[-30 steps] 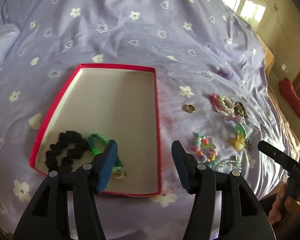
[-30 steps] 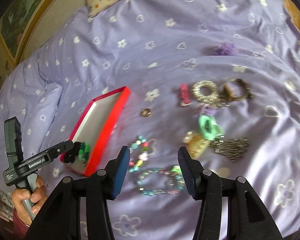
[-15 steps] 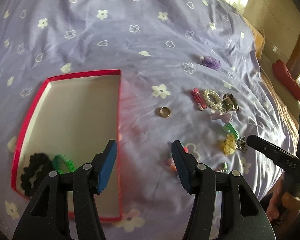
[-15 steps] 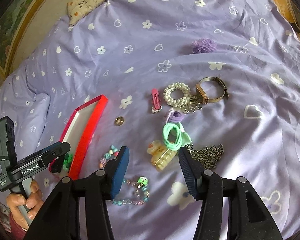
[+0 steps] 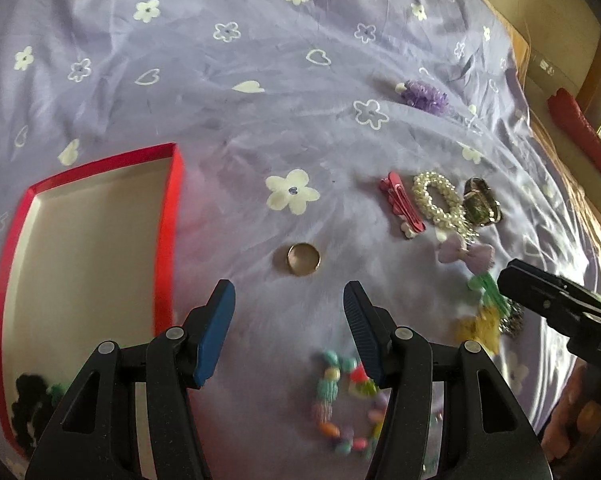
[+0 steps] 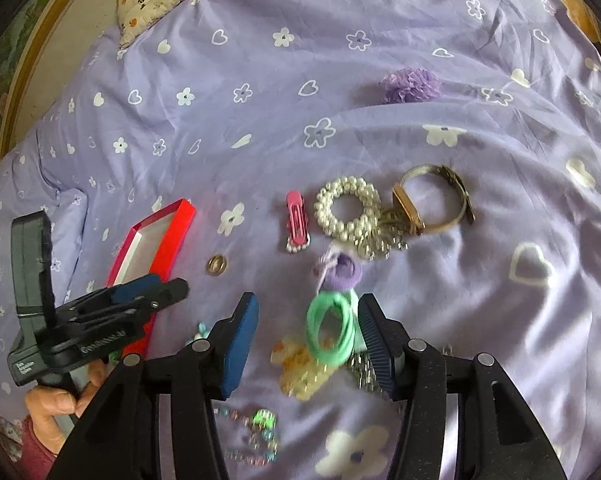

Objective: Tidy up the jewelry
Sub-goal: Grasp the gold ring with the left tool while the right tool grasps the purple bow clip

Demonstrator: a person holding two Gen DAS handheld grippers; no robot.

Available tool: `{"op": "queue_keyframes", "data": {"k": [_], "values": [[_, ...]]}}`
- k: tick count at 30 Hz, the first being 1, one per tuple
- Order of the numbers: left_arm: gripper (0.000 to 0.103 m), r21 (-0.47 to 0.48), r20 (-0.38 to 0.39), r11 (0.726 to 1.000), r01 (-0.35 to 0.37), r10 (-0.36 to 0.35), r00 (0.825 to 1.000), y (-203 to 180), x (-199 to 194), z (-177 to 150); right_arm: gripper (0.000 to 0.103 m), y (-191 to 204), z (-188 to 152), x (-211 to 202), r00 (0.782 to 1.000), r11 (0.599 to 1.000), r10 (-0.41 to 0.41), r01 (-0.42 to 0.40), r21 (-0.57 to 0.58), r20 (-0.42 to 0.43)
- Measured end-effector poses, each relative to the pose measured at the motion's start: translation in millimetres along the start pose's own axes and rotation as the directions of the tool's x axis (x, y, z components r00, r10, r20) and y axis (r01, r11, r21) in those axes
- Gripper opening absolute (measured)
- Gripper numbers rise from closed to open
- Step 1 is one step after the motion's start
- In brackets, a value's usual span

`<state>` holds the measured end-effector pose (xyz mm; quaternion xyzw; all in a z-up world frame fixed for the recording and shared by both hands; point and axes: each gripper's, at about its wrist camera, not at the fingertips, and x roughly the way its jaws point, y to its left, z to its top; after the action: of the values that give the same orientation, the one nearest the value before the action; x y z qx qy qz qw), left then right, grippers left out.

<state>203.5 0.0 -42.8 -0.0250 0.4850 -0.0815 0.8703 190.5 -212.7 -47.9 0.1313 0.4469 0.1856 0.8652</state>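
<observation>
Comparing with the view a second ago, the left tongs (image 5: 288, 316) have travelled off the red box (image 5: 168, 216) and now hover over the purple bedspread (image 5: 260, 80), jaws apart and empty, with the gold ring (image 5: 303, 259) just beyond the tips at 12 o'clock. The box has slid to 9 o'clock in the left wrist view. The right tongs (image 6: 306, 320) are likewise apart and empty, the green hair ties (image 6: 332, 328) lying between the jaws untouched.

Judgement: both hands are starting fresh pickups, ring and ties.

Count on the bed: one ring, one pink clip (image 6: 296, 220), one pearl bracelet (image 6: 346, 210), one watch (image 6: 436, 200), one purple scrunchie (image 6: 410, 84), two beaded bracelets, one yellow clip (image 6: 300, 368). In the box: one black scrunchie (image 5: 28, 404), one green item, partly hidden.
</observation>
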Motion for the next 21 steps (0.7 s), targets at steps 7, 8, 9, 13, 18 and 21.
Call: {"op": "queue_keyframes", "data": {"k": [7,8,9,13,18,21], "values": [[0.055,0.008,-0.034,1.000,-0.024,0.024,0.999,-3.9,30.0,10.0,0.040,1.3,12.9,26.0,0.998,0.997,-0.057,0.055,-0.048,-0.039],[0.055,0.009,-0.038,1.000,-0.025,0.025,0.999,-4.1,33.6,10.5,0.023,1.8,13.0,29.6,0.996,0.996,-0.068,0.065,-0.060,-0.049],[0.055,0.008,-0.045,1.000,-0.025,0.026,0.999,-4.1,37.7,11.0,0.013,1.6,12.7,31.2,0.996,0.996,-0.069,0.065,-0.065,-0.052],[0.024,0.016,-0.036,1.000,-0.023,0.024,0.999,-4.2,44.3,12.1,0.011,2.8,11.9,23.2,0.998,0.995,-0.067,0.066,-0.076,-0.014],[0.021,0.018,-0.021,1.000,-0.007,0.007,1.000,-2.9,42.2,13.5,0.011,0.0,15.6,4.6,0.999,0.999,-0.028,0.030,-0.042,0.043],[0.021,0.008,-0.015,1.000,0.014,-0.014,1.000,-1.9,35.0,10.5,0.011,-1.3,17.4,-7.0,0.998,1.000,0.003,-0.002,-0.017,0.070]]}}
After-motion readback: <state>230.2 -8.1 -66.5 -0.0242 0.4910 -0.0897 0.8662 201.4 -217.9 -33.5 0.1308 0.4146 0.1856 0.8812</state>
